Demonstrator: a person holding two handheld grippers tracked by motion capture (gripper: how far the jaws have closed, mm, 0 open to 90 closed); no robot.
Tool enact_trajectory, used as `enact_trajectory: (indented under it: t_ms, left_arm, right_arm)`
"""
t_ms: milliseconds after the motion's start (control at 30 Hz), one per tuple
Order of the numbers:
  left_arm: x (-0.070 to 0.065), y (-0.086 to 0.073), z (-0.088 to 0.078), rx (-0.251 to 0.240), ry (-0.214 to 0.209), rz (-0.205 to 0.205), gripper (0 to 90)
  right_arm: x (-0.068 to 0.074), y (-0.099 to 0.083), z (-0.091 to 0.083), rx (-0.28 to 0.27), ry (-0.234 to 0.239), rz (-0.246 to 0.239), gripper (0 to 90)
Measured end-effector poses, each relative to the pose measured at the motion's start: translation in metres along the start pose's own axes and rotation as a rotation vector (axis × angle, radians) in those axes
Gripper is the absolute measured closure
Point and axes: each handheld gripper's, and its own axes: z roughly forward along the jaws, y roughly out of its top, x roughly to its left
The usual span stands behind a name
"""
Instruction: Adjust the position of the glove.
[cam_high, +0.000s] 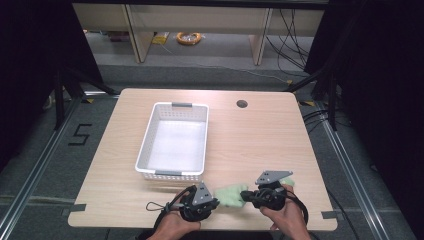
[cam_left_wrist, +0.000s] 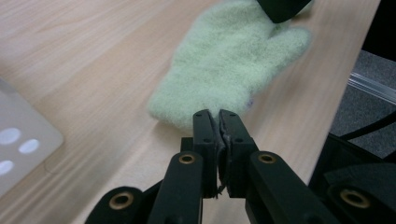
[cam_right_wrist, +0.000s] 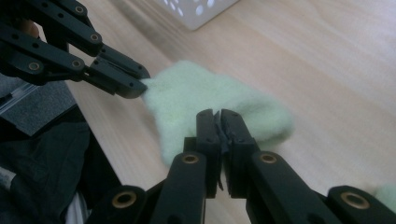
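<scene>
— Where's the mitten (cam_left_wrist: 229, 60) now?

— Stretched between my fingers. My left gripper (cam_left_wrist: 219, 116) is clamped on its cuff edge, my right gripper (cam_right_wrist: 219, 116) on the opposite end, so its long axis runs gripper to gripper. The basket (cam_high: 148, 134) lies beyond, nearer my left.

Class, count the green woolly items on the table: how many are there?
2. One green mitten lies between the two grippers, pinched at both ends. A second green piece peeks out beyond the right gripper, mostly hidden.
</scene>
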Motion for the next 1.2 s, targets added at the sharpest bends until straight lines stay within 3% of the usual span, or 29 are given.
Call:
enact_trajectory:
  t_ms: [33,133,167,233,267,333,367,433,467,500,533,567,600,633,667,733,767,800,833,867,900,967,1033,1067,1100,1200]
  left_arm:
    - [-0.002,-0.001,0.000,-0.003,-0.012,-0.008,85.8]
    - [-0.005,-0.001,-0.001,-0.002,-0.025,0.020,85.7]
    - [-0.007,-0.002,0.000,0.003,-0.028,-0.001,85.7]
    - [-0.006,-0.004,0.003,0.013,-0.034,0.022,85.6]
    - [-0.007,-0.006,0.004,0.023,-0.038,-0.001,85.6]
    - [-0.005,-0.007,0.005,0.035,-0.033,0.025,85.3]
    - [-0.007,-0.008,0.007,0.024,-0.046,-0.016,84.4]
    - [-0.006,-0.009,0.007,0.043,-0.038,0.017,83.8]
    - [-0.006,-0.010,0.008,0.041,-0.046,0.002,82.0]
    - [-0.008,-0.010,0.007,0.032,-0.054,-0.043,73.2]
    - [-0.007,-0.010,0.007,0.030,-0.061,-0.046,73.2]
    - [-0.006,-0.009,0.005,0.036,-0.058,-0.038,69.7]
    - [-0.005,-0.008,0.003,0.030,-0.048,-0.040,64.2]
    - [-0.005,-0.007,0.002,0.012,-0.051,-0.076,56.9]
    - [-0.003,-0.005,-0.001,-0.003,-0.038,-0.070,53.5]
    - [0.000,-0.002,-0.005,-0.004,-0.031,-0.074,49.8]
    - [-0.001,-0.001,-0.006,-0.028,-0.034,-0.114,46.4]
    - [0.001,0.001,-0.008,-0.019,-0.037,-0.092,44.0]
    - [0.000,0.002,-0.008,-0.032,-0.036,-0.102,42.8]
    - [-0.001,0.004,-0.008,-0.037,-0.029,-0.122,41.9]
    - [0.001,0.005,-0.009,-0.030,-0.038,-0.096,40.5]
    - [0.000,0.008,-0.009,-0.043,-0.037,-0.117,39.2]
    - [0.002,0.009,-0.010,-0.036,-0.044,-0.109,38.2]
    - [0.000,0.009,-0.009,-0.050,-0.038,-0.147,37.8]
    - [0.003,0.009,-0.011,-0.026,-0.040,-0.117,37.7]
    - [0.004,0.009,-0.011,-0.049,-0.043,-0.159,37.1]
  right_arm:
    - [0.002,-0.004,-0.001,0.005,0.003,0.013,87.3]
    - [0.003,-0.013,0.000,-0.003,0.002,0.016,87.3]
    - [0.004,-0.015,-0.001,0.014,0.004,0.027,87.3]
    - [0.004,-0.020,0.001,0.006,0.010,0.037,87.3]
    - [0.004,-0.023,0.002,0.018,0.006,0.032,87.2]
    - [0.004,-0.027,0.005,0.022,0.007,0.022,86.9]
    - [0.005,-0.029,0.006,0.052,0.014,0.037,85.3]
    - [0.005,-0.029,0.006,0.057,0.008,0.031,84.1]
    - [0.004,-0.029,0.007,0.062,0.015,0.037,81.5]
    - [0.004,-0.029,0.005,0.037,0.016,0.065,73.1]
    - [0.004,-0.029,0.005,0.037,0.016,0.065,73.1]
    - [0.000,-0.027,0.000,0.041,0.013,0.036,70.1]
    - [-0.001,-0.026,-0.003,0.026,0.007,0.045,67.3]
    - [-0.004,-0.024,-0.010,0.006,-0.004,0.045,64.4]
    - [-0.008,-0.023,-0.017,-0.008,-0.036,0.035,63.1]
    - [-0.013,-0.022,-0.032,-0.010,-0.081,0.074,60.8]
    - [-0.020,-0.021,-0.038,-0.039,-0.126,0.047,59.9]
    - [-0.023,-0.022,-0.044,-0.041,-0.162,0.072,58.8]
    - [-0.032,-0.022,-0.051,-0.018,-0.185,0.037,58.6]
    - [-0.037,-0.023,-0.056,-0.014,-0.201,0.046,58.7]
    - [-0.041,-0.025,-0.058,-0.023,-0.220,0.070,58.8]
    - [-0.052,-0.029,-0.061,-0.009,-0.245,0.051,58.8]
    - [-0.060,-0.032,-0.064,0.025,-0.266,0.061,58.6]
    - [-0.059,-0.032,-0.065,0.045,-0.262,0.090,58.6]
    - [-0.063,-0.034,-0.062,0.012,-0.265,0.079,58.6]
    - [-0.069,-0.037,-0.061,0.053,-0.266,0.090,58.8]
